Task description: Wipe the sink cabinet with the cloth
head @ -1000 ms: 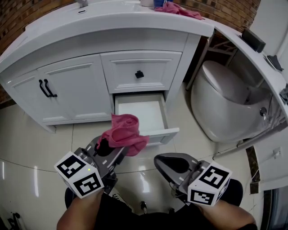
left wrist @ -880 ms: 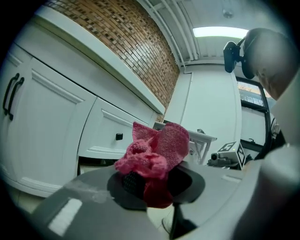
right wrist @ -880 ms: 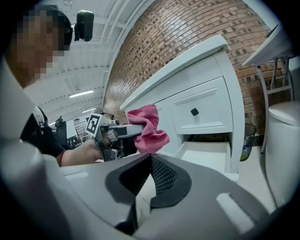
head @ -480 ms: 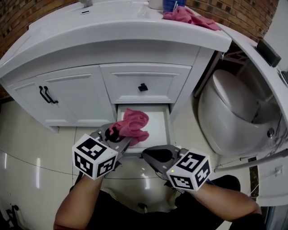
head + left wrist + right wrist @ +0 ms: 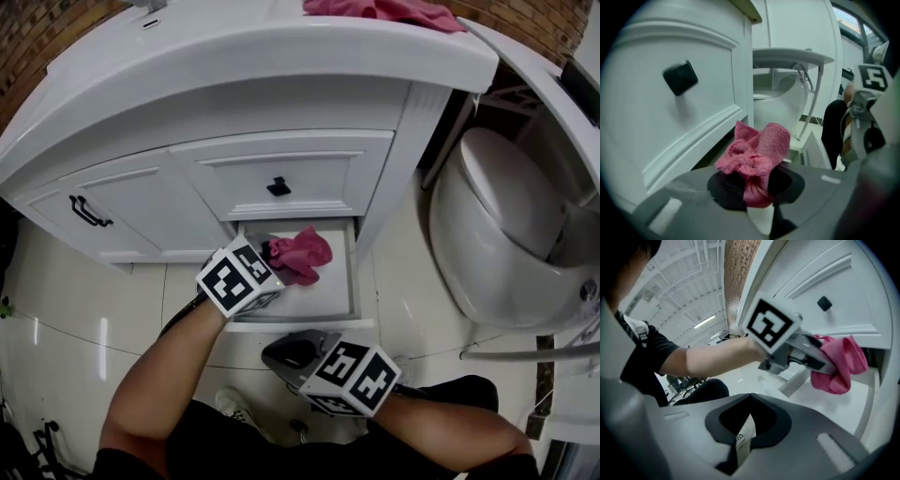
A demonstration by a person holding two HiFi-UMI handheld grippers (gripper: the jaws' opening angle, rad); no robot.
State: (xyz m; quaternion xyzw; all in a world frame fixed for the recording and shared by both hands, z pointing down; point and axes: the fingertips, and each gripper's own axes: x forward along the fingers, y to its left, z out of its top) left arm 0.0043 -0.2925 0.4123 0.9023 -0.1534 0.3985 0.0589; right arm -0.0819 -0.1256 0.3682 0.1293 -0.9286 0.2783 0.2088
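In the head view, the left gripper (image 5: 270,253) reaches into the open bottom drawer (image 5: 323,298) at the centre of the frame. The pink cloth (image 5: 304,255) is bunched at its tip over the drawer's upper left part; whether the cloth touches the drawer floor cannot be told here. The right gripper (image 5: 286,352) hangs at lower centre, outside the drawer's front edge and apart from the sink cabinet (image 5: 141,197) (a second pink cloth (image 5: 380,7) lies on the countertop at the top edge). In the left gripper view, the jaws are clamped on a small fold of the cloth at lower centre, with most of the fabric bulging forward beyond them. The upper drawer front (image 5: 656,140) with its black knob (image 5: 680,77) fills the left of the frame. In the right gripper view, the jaws sit pressed together at bottom centre with nothing held. The left gripper and cloth show at the right, just under the upper drawer front. To wipe well, I judge that the loose bulge, not the jaw tips, should press flat on the surface and drag in overlapping strokes into the corners. The grip should be firm so the pinched fold does not slip, and the free gripper could steady the drawer.
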